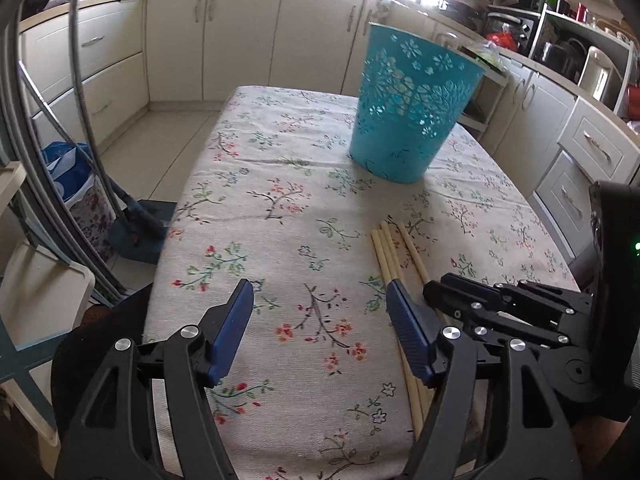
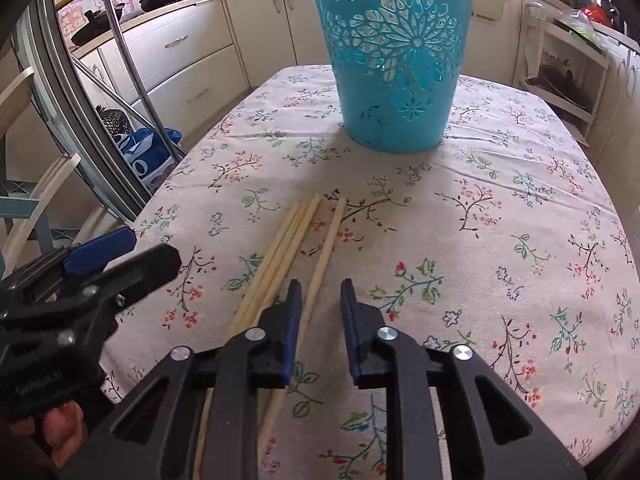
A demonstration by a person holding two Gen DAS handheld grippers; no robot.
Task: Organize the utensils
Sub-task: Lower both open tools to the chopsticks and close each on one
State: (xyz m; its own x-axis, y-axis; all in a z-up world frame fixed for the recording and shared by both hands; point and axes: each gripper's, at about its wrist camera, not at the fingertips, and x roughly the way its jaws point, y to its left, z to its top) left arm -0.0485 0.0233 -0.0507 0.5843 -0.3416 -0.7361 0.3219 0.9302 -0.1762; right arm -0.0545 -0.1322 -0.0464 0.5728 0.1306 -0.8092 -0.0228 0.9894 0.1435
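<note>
The chopsticks [image 2: 304, 240] lie on the tabletop [image 2: 500, 220]; one passes between the right claw [image 2: 321, 286]'s narrow, not touching jaws. The left claw [image 1: 320, 292] is released beside them.

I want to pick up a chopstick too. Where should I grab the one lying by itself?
Probably on its near half, from above, jaws straddling it crosswise. The lone chopstick lies flat on the tablecloth, slightly apart from the other chopsticks.
</note>
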